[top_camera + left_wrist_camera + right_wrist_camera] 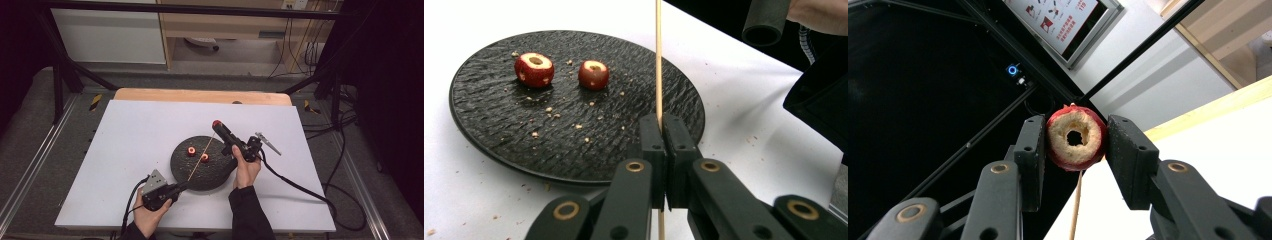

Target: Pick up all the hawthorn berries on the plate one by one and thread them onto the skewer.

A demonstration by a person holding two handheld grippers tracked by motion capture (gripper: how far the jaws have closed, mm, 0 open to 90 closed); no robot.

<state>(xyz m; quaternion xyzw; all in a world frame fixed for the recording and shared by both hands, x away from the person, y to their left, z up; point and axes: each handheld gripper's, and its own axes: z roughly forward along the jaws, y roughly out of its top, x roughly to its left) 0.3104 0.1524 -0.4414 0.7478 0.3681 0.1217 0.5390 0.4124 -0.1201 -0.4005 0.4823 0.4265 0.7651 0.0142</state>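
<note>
What the coming move turns on, as I read it, is the line of the skewer (201, 156) against the bored hole in the cored red fruit (1076, 137). The left gripper (183, 186) has its jaws pressed together on the skewer's near end, and the stick runs up and away from it over the black plate (489, 135), its long axis pointing toward the right gripper (217, 124). The right gripper is clamped on the fruit from both sides, raised above the plate's far edge, and the skewer tip meets the fruit from below. Two more cored fruits (534, 69) (593, 74) lie on the plate, off to the side of the skewer and nearer the left gripper
</note>
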